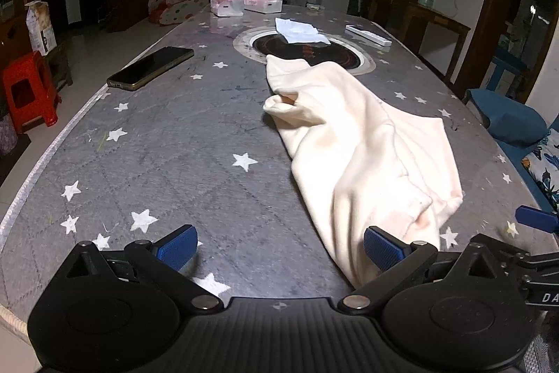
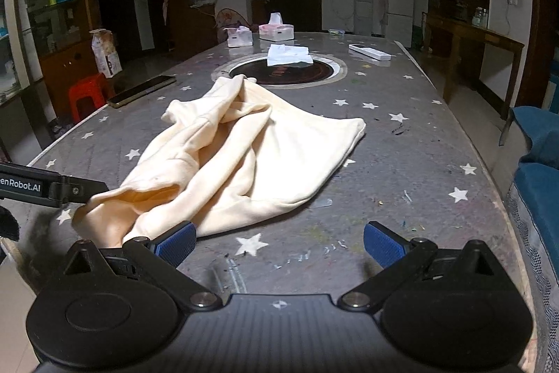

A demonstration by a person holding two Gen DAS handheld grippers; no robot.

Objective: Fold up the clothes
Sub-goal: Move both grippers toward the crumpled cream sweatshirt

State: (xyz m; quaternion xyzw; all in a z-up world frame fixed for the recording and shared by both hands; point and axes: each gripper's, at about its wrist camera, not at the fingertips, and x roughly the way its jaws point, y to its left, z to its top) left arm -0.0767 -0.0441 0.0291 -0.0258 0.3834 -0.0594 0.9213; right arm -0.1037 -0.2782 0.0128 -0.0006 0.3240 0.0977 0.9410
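Observation:
A cream garment (image 1: 363, 142) lies rumpled on the grey star-patterned table (image 1: 157, 145), stretching from the round dark inset toward the near edge. My left gripper (image 1: 279, 249) is open and empty, low over the table; its right finger pad (image 1: 382, 249) sits beside the garment's near end. In the right wrist view the garment (image 2: 244, 156) lies left of centre. My right gripper (image 2: 279, 243) is open and empty, and its left finger pad (image 2: 176, 243) is just in front of the garment's near hem. The left gripper's arm (image 2: 52, 186) shows at the left.
A phone (image 1: 150, 67) lies near the table's left edge. A white paper (image 1: 300, 30) rests on the round inset (image 1: 304, 51); two tissue boxes (image 1: 244, 2) and a white remote (image 1: 368, 35) lie beyond. A red stool (image 1: 29, 90) stands left, a blue sofa (image 2: 538, 163) right.

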